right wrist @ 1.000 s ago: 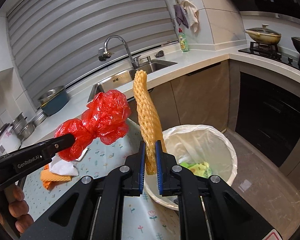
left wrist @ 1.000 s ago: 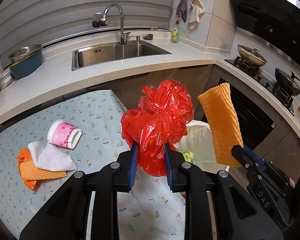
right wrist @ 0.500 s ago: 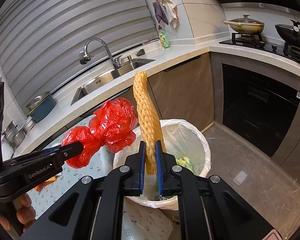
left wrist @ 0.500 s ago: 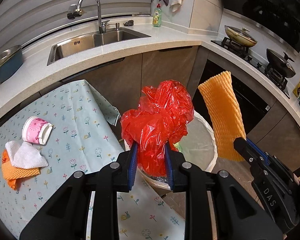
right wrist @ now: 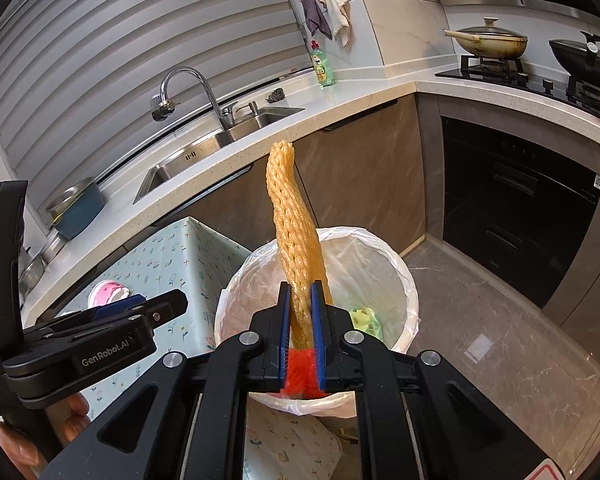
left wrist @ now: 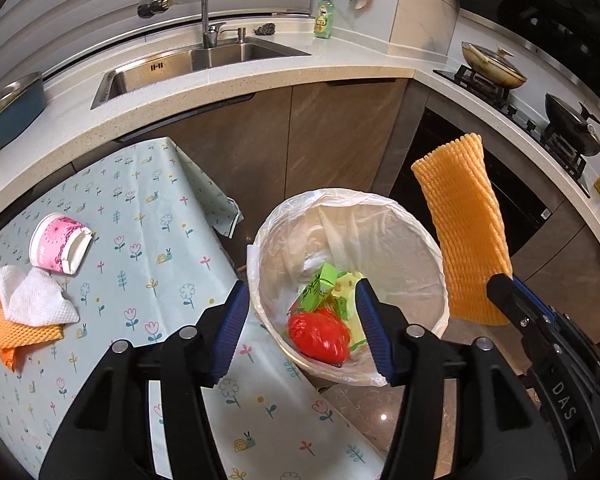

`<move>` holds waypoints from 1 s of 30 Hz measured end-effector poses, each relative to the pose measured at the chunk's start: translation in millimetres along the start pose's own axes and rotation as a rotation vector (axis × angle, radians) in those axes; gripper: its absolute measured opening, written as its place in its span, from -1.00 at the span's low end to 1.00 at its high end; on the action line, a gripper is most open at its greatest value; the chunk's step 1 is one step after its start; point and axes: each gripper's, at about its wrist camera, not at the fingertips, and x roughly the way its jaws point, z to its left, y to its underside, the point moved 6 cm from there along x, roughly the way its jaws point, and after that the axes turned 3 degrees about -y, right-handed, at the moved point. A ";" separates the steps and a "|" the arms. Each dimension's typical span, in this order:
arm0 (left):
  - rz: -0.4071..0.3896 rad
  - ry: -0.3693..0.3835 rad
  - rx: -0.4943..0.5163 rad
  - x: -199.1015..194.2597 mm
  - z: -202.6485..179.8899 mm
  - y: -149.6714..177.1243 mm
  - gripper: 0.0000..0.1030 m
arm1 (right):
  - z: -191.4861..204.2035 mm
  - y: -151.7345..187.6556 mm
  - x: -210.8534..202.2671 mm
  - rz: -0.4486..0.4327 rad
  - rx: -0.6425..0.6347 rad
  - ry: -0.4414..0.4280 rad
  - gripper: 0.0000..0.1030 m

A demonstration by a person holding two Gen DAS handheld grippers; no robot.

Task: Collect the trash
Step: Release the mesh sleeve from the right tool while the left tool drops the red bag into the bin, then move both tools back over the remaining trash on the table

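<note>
**Red bag in the bin, foam net still gripped**

Left gripper (left wrist: 300,330) spread wide, jaws just opened, nothing between the pads; poised over the near rim of the bin (left wrist: 416,224). Red plastic bag (left wrist: 319,334) lying crumpled at the bin's bottom, at about 6 o'clock inside the liner, against a green carton (left wrist: 320,286) and pale green wrappers, part-covered by the right blue pad. In the right wrist view only a red sliver (right wrist: 299,372) visible behind the closed jaws.

Right gripper (right wrist: 300,320) clamped narrow on the orange foam net (right wrist: 296,232), standing upright over the bin, its lower end hidden between the pads. From the left camera, same net (left wrist: 466,228) at 3 o'clock, bottom edge cut by the black finger.

On the flowered tablecloth (left wrist: 148,216) at 9 o'clock: pink paper cup (left wrist: 60,245) on its side, white tissue (left wrist: 32,298) draped over another orange foam net piece (left wrist: 18,334), mostly concealed. Fingers (right wrist: 76,420) of the hand holding the left tool barely seen at 8 o'clock, frame-cropped.
</note>
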 end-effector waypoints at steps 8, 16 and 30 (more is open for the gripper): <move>-0.025 -0.037 -0.008 -6.7 11.6 -2.1 0.07 | 8.0 2.3 8.8 0.014 -0.015 -0.018 -0.81; -0.039 -0.050 -0.019 -13.2 19.2 -5.0 0.08 | 16.8 0.4 14.4 0.017 -0.034 -0.025 -0.81; -0.068 -0.104 -0.078 -24.6 49.5 -3.7 0.46 | 39.1 -8.5 19.5 -0.005 -0.079 -0.030 -0.25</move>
